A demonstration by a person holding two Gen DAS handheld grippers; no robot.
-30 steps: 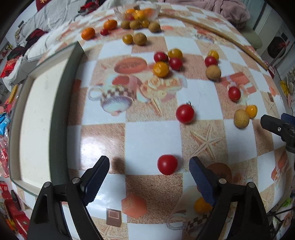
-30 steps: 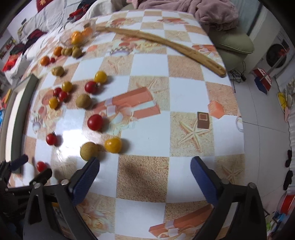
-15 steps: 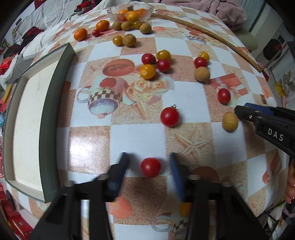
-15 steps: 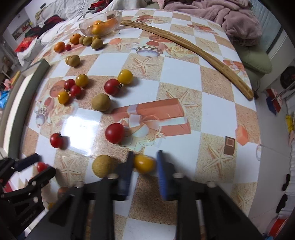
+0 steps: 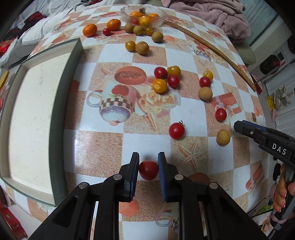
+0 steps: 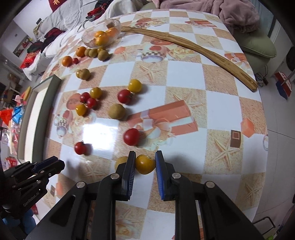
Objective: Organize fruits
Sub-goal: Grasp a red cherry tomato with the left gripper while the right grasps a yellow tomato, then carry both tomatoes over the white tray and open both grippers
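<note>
Barely begun: my left gripper [image 5: 148, 160] pinches a red tomato [image 5: 148, 170] beside the tray [image 5: 57, 118], my right gripper [image 6: 145, 159] a yellow one [image 6: 145, 164] (tray empty, most fruit loose).

A lived-in home: the surface [image 6: 184, 77] wears a checked oilcloth printed with teacups and starfish, a pink blanket [image 6: 237, 14] lies heaped on a green sofa cushion [image 6: 258, 46], and bedding with scattered clothes [image 6: 55, 33] crowds the far side.
</note>
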